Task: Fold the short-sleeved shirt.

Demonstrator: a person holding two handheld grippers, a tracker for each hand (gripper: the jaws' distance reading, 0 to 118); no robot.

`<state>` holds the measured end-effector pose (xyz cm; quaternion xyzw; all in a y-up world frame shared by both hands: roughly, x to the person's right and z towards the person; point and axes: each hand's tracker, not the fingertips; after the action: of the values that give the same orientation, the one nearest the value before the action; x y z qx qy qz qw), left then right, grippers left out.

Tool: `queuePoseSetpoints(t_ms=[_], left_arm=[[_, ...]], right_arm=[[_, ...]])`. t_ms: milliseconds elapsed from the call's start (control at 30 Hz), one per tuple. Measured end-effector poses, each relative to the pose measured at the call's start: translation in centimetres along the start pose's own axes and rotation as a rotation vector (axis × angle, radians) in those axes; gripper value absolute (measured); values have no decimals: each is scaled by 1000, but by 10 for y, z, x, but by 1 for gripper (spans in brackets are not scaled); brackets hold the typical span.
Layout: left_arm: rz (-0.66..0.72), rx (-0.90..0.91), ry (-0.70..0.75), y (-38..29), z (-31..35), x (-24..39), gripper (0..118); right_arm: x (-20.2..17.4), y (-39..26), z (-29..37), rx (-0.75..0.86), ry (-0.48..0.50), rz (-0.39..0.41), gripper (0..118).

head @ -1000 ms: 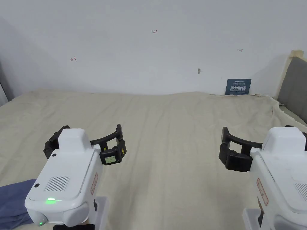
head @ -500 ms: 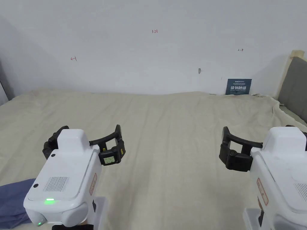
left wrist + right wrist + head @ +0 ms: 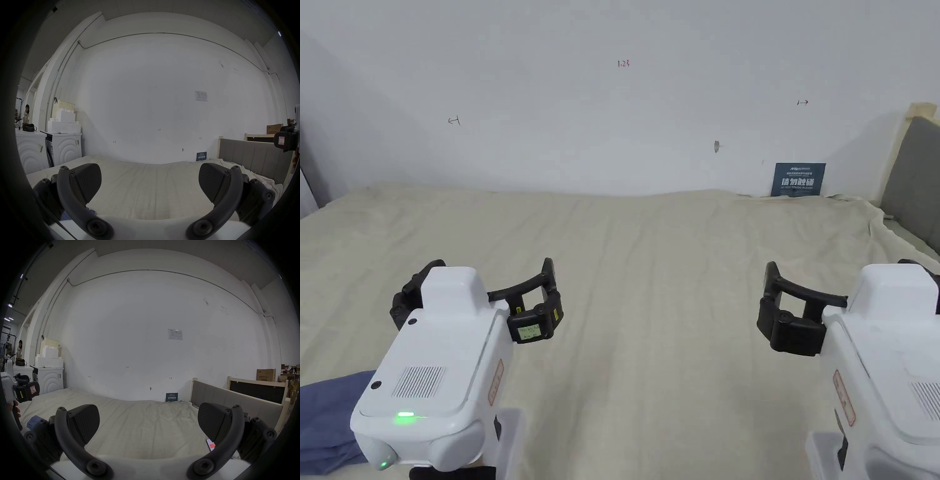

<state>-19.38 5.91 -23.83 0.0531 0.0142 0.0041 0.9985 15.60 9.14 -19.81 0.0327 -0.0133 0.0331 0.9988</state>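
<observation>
- Head view: my left gripper [image 3: 478, 294] and right gripper [image 3: 850, 300] hover over the beige bed sheet [image 3: 650, 262]; blue shirt [image 3: 328, 419] bunched at lower left, axis unclear.
- Left gripper view: jaws wide apart, washing machines [image 3: 48, 154] at left.
- Right gripper view: jaws spread, phone [image 3: 210, 444] lower right, shirt [image 3: 34, 420] lower left.

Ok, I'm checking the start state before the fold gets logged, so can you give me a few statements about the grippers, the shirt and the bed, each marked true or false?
1. The left gripper is open with nothing between its jaws. True.
2. The right gripper is shut on the shirt. False: it is open and holds nothing.
3. The blue shirt lies at the near left edge of the bed, beside the left gripper. True.
4. The shirt is spread flat across the middle of the bed. False: the middle is bare beige sheet.
5. A small blue sign leans against the wall at the far side of the bed. True.
</observation>
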Motion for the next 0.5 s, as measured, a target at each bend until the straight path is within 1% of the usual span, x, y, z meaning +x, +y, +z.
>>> queuePoseSetpoints(t_ms=[233, 367, 433, 500], left_arm=[[-13, 3, 1, 1, 1, 1, 118], [-10, 3, -8, 1, 2, 1, 118], [-7, 3, -10, 1, 2, 1, 118], [-5, 3, -13, 2, 3, 1, 118]], right_arm=[[1, 0, -1, -19, -2, -10, 118], [2, 1, -2, -57, 27, -37, 118], [3, 3, -3, -102, 28, -95, 118], [3, 5, -6, -169, -32, -173, 118]])
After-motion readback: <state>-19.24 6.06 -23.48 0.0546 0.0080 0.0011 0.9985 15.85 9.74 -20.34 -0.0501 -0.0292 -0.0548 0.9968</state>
